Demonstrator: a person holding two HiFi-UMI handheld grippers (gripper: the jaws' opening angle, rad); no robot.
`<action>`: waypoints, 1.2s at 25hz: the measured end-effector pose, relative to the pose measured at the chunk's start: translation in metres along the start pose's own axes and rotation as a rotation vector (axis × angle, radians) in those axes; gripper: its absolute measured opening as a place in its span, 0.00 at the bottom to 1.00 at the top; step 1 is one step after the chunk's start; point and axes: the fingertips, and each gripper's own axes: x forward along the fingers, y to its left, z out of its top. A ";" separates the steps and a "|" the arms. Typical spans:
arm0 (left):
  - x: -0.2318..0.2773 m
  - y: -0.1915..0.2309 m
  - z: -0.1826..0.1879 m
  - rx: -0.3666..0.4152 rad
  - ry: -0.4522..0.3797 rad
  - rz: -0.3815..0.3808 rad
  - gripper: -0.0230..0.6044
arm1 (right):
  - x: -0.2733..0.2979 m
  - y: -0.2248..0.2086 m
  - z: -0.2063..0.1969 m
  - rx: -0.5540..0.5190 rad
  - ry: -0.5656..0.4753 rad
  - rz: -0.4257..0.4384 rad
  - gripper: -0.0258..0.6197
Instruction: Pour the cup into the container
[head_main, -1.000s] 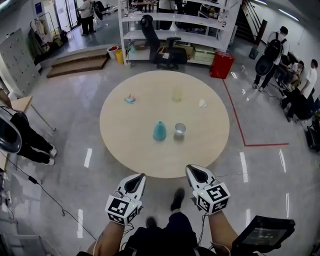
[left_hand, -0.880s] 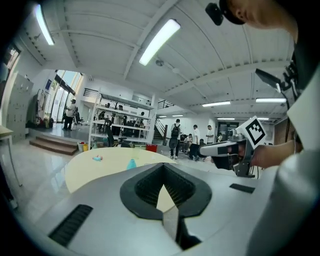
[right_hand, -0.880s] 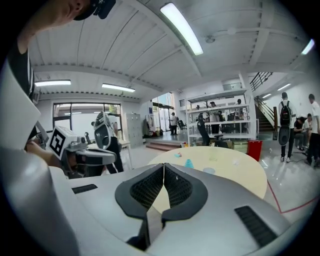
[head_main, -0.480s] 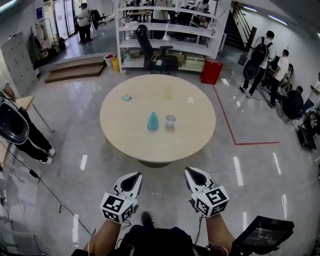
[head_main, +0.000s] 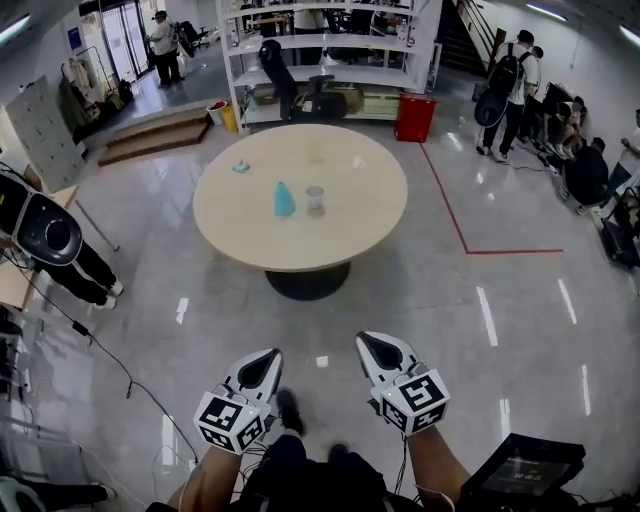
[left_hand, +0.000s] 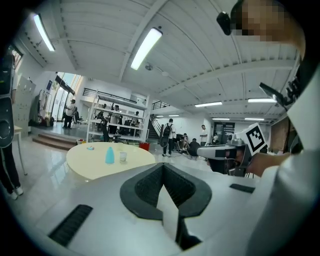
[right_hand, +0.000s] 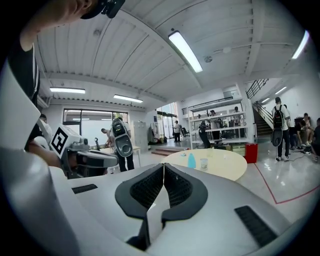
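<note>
Head view: left claw (head_main: 264, 363) and right claw (head_main: 377, 346), both pressed together and empty, are hovering far from the table (head_main: 250, 245); cup (head_main: 315, 197) and container (head_main: 284, 200) are sitting untouched.

I can't see into the cup (head_main: 315, 197); it's too small. The blue bit (head_main: 240, 167) far left of it is unreadable. Near right, a black device (head_main: 522, 468), possibly a screen, is cut off.

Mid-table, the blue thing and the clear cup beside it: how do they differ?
The blue thing is opaque and tapers to a narrow top; the clear cup is see-through with an open top. The blue thing stands taller than the clear cup, and to its left in the head view. Both stand upright on the round table, close together.
</note>
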 end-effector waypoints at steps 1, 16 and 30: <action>-0.007 -0.011 -0.003 0.008 0.012 0.002 0.04 | -0.012 0.003 -0.002 0.004 -0.005 0.000 0.06; -0.170 -0.083 -0.027 0.040 -0.022 -0.007 0.04 | -0.114 0.129 -0.008 -0.015 -0.052 -0.037 0.06; -0.322 -0.080 -0.081 -0.014 -0.057 -0.075 0.04 | -0.187 0.281 -0.041 -0.003 -0.011 -0.142 0.05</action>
